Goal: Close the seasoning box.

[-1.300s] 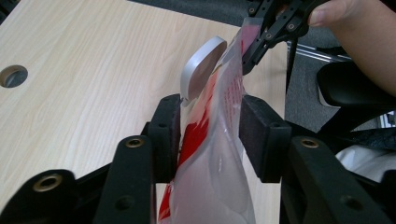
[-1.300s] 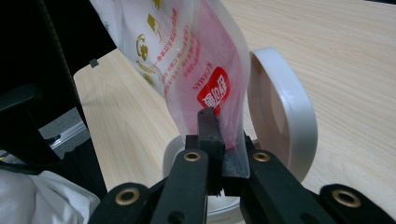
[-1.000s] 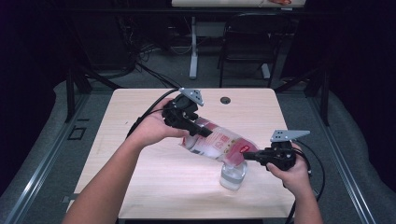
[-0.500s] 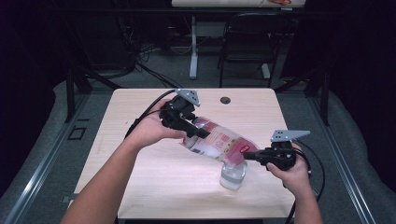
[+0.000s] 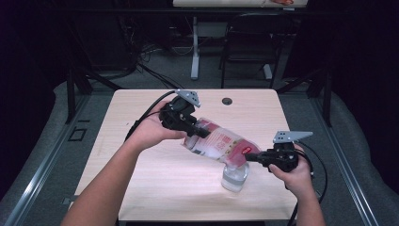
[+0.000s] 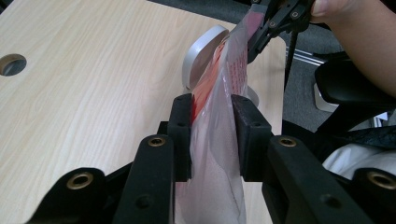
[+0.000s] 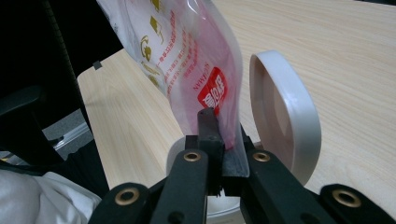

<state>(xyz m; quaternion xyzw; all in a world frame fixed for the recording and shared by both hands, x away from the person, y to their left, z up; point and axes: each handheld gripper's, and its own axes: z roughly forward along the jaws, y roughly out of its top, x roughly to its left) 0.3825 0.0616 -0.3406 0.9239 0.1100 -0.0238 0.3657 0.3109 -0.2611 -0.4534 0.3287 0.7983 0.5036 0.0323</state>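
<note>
A clear plastic pouch (image 5: 217,141) with red print and white powder inside hangs tilted over the table, held by both grippers. My left gripper (image 5: 198,131) is shut on its raised end, and its jaws pinch the pouch (image 6: 219,154) from both sides in the left gripper view. My right gripper (image 5: 248,157) is shut on the low corner, where the pouch (image 7: 187,60) curves up from the jaws. Directly under that corner stands a clear jar (image 5: 234,177). Its white hinged lid (image 7: 286,126) stands open beside the pouch.
The light wooden table (image 5: 141,188) has a round cable hole (image 5: 227,100) near its far edge. Black cables (image 5: 146,113) trail from both grippers. A chair and desk legs (image 5: 195,52) stand on the floor beyond the table.
The left gripper has edged slightly left with the pouch's raised end. The right gripper and the jar have stayed where they were.
</note>
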